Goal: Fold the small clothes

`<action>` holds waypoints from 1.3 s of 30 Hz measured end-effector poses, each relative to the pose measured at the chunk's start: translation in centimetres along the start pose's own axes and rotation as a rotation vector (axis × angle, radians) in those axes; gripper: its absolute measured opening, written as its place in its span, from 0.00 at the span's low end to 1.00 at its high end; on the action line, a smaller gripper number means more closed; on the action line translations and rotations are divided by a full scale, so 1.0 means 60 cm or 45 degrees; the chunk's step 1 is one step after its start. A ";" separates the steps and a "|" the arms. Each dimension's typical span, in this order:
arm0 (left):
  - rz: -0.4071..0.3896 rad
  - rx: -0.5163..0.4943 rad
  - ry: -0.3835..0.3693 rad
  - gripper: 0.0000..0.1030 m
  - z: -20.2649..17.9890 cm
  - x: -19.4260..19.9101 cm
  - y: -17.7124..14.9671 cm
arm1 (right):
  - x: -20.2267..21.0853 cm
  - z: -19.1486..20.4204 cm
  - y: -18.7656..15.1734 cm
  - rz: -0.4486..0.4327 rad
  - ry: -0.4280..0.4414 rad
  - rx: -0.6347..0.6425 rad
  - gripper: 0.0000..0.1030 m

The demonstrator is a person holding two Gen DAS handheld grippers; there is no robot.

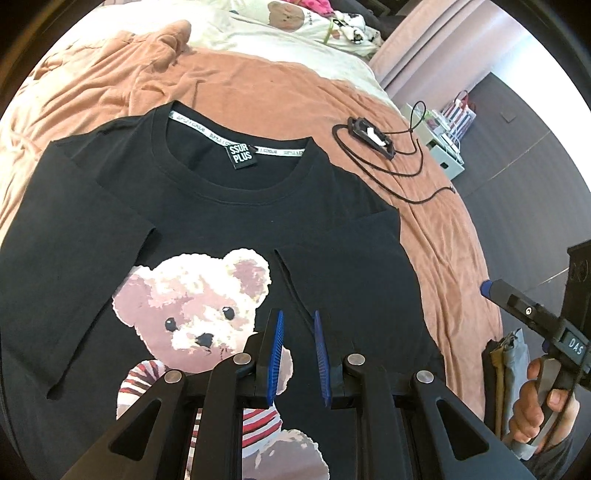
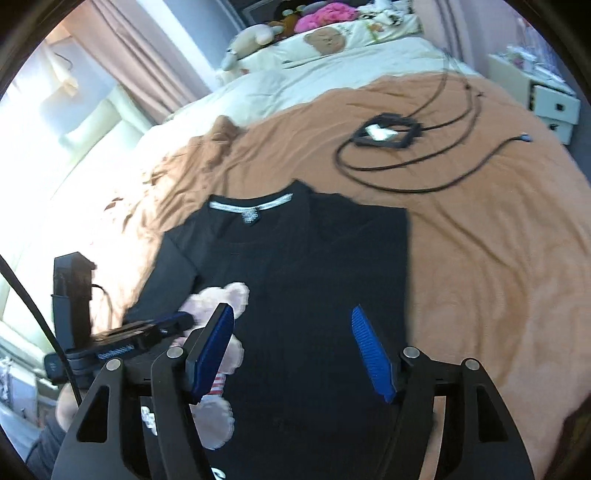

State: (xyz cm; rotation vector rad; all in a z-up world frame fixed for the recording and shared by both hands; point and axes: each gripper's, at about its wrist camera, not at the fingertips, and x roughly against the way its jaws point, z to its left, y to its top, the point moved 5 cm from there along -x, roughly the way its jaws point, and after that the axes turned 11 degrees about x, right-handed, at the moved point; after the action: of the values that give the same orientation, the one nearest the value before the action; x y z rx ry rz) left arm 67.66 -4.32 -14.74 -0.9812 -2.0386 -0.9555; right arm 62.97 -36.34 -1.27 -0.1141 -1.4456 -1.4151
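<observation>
Surface: a bed with an orange-brown blanket (image 1: 258, 92) spread across it and cream bedding (image 2: 295, 70) beyond, toward the head.
Room: pink curtains (image 1: 424, 48) hang at one side; bright window light falls on the other side in the right wrist view. A white drawer unit (image 2: 550, 99) stands beside the bed.
Task's thing: a black T-shirt (image 1: 221, 206) with a teddy-bear print (image 1: 192, 302) lies flat on the blanket, collar toward the head of the bed; one side with its sleeve is folded in over the front.
Left gripper (image 1: 298, 354): blue pads a narrow gap apart, nothing pinched between them, over the bear print; whether the tips touch the cloth I cannot tell.
Right gripper (image 2: 299, 354): fingers spread wide, nothing between them, above the folded side of the shirt.
Hand (image 1: 535, 402): wrapped round the right gripper's handle, at the bed's edge.
Other things: a black frame with a white piece inside (image 1: 371, 136) and a looping black cable (image 2: 424, 173) lie on the blanket beyond the shirt, apart from it.
Head of bed: plush toys and a pink bundle (image 2: 325, 14), well away.
</observation>
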 end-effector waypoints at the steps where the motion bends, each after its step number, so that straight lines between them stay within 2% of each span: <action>1: 0.001 -0.005 0.004 0.18 -0.002 -0.003 0.000 | 0.002 -0.005 -0.005 -0.001 -0.016 -0.008 0.63; 5: 0.011 -0.029 0.025 0.18 -0.010 -0.019 0.003 | 0.011 -0.040 -0.036 0.000 -0.094 -0.058 0.63; 8: 0.009 -0.061 0.038 0.20 -0.017 -0.031 0.008 | 0.020 -0.054 -0.065 -0.030 -0.073 -0.130 0.63; 9: 0.006 -0.073 0.048 0.24 -0.018 -0.035 0.010 | 0.025 -0.057 -0.077 -0.042 -0.058 -0.150 0.63; 12: 0.011 -0.106 0.078 0.36 -0.019 -0.050 0.014 | 0.025 -0.067 -0.108 -0.040 -0.105 -0.171 0.63; 20: 0.012 -0.120 0.149 0.36 -0.006 -0.107 0.042 | 0.023 -0.087 -0.169 -0.101 -0.100 -0.235 0.63; 26: 0.008 -0.140 0.173 0.36 -0.005 -0.146 0.059 | -0.005 -0.105 -0.213 -0.091 -0.099 -0.232 0.45; 32: -0.008 -0.260 0.248 0.36 -0.016 -0.169 0.056 | -0.010 -0.112 -0.221 -0.112 -0.081 -0.210 0.45; 34: -0.009 -0.266 0.241 0.30 -0.020 -0.172 0.058 | -0.009 -0.115 -0.218 -0.128 -0.071 -0.214 0.45; 36: -0.016 -0.282 0.262 0.15 -0.021 -0.176 0.058 | -0.017 -0.116 -0.219 -0.126 -0.061 -0.214 0.45; 39: -0.040 -0.301 0.268 0.09 -0.025 -0.173 0.057 | -0.028 -0.116 -0.221 -0.100 -0.099 -0.183 0.43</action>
State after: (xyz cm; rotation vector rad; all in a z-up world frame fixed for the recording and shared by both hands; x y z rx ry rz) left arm 76.00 -7.56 -21.19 -0.9275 -1.7998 -1.2828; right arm 58.65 -44.62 -13.09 -0.2073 -1.4236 -1.5942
